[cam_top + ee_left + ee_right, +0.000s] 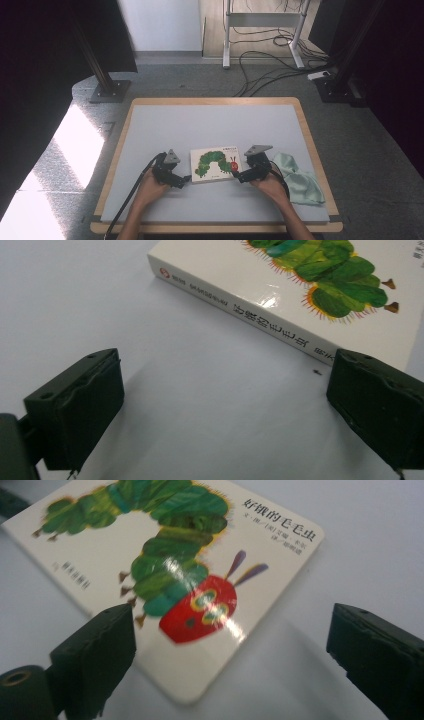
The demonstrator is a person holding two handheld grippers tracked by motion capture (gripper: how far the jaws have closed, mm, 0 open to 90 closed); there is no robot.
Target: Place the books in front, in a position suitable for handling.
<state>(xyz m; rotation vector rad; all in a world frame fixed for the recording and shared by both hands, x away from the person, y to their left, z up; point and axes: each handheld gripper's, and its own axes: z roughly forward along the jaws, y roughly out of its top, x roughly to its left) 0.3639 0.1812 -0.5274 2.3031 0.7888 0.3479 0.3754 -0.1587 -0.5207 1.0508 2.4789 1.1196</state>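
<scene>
So the caterpillar book lies flat on the worktop right between the left tongs and right tongs, both gaping wide and holding nothing, and honestly that glossy cover could just skid away if only one side nudges it.

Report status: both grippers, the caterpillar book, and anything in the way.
Left gripper open, at book's spine side. Right gripper open, at opposite edge. Book flat, closed, ungripped. Green cloth lies right of it, apart.
</scene>
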